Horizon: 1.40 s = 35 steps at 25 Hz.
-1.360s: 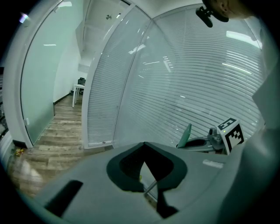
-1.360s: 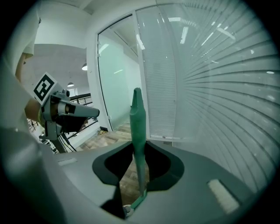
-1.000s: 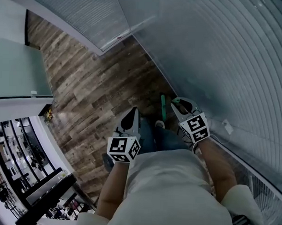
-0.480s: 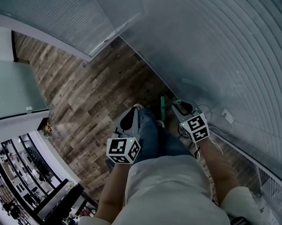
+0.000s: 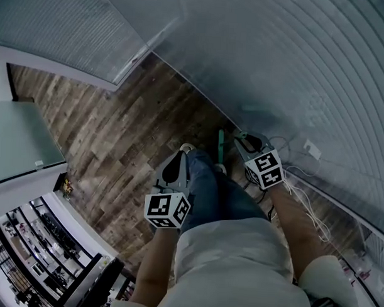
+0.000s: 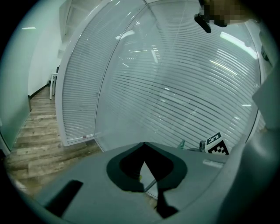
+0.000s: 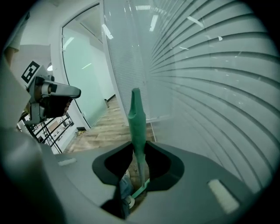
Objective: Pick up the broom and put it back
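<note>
The broom's green handle [image 7: 136, 122] stands upright between the jaws of my right gripper [image 7: 139, 151], which is shut on it. Low between the jaws a green piece of the broom's head [image 7: 141, 189] shows near the floor. In the head view the same handle [image 5: 221, 147] stands just left of the right gripper [image 5: 246, 140], close to the glass wall. My left gripper [image 5: 179, 157] hangs over the person's jeans leg with nothing in it. In the left gripper view its tips [image 6: 144, 146] meet, so it is shut.
A glass wall with horizontal blinds [image 5: 289, 71] runs along the right, meeting the wooden plank floor [image 5: 123, 135]. A white cable and a socket [image 5: 311, 149] lie at the wall's foot. The person's leg [image 5: 207, 182] stands between the grippers. Dark shelving [image 5: 44, 239] is at lower left.
Both grippers have sunk a little, the right one keeping its grip on the green handle. The head view has shifted, and more of the white cable by the wall shows.
</note>
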Motion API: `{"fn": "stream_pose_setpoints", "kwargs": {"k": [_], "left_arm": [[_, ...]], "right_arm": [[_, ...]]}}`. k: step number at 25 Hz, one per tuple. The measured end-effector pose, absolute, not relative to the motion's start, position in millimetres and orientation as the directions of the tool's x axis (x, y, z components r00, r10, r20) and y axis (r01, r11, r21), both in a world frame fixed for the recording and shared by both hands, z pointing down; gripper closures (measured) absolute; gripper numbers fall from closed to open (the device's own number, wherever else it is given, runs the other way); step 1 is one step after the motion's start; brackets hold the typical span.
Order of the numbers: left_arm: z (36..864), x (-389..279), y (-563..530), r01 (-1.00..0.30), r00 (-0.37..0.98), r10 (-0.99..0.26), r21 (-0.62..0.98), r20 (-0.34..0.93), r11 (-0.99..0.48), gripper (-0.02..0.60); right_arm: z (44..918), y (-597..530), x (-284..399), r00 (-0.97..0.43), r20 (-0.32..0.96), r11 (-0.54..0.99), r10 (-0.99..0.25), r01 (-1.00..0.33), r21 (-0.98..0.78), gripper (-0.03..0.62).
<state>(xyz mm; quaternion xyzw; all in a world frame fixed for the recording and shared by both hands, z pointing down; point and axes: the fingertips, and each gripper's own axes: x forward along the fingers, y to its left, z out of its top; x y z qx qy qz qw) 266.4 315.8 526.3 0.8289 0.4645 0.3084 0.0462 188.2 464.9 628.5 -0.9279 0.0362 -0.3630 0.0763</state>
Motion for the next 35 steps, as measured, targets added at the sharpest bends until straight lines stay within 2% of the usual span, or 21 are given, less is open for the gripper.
{"fn": "stream_pose_setpoints", "kwargs": {"k": [11, 27, 35], "left_arm": [[532, 272, 313, 0.752, 0.364, 0.807, 0.365, 0.465, -0.550, 0.575], [538, 274, 311, 0.754, 0.338, 0.803, 0.368, 0.491, -0.543, 0.575], [540, 278, 315, 0.757, 0.333, 0.804, 0.369, 0.493, -0.540, 0.575]], "right_arm": [[639, 477, 200, 0.749, 0.660, -0.982, -0.052, 0.081, -0.170, 0.494], [653, 526, 205, 0.739, 0.661, -0.933, 0.131, 0.317, -0.170, 0.493], [657, 536, 208, 0.733, 0.652, -0.906, 0.192, 0.387, -0.169, 0.493]]}}
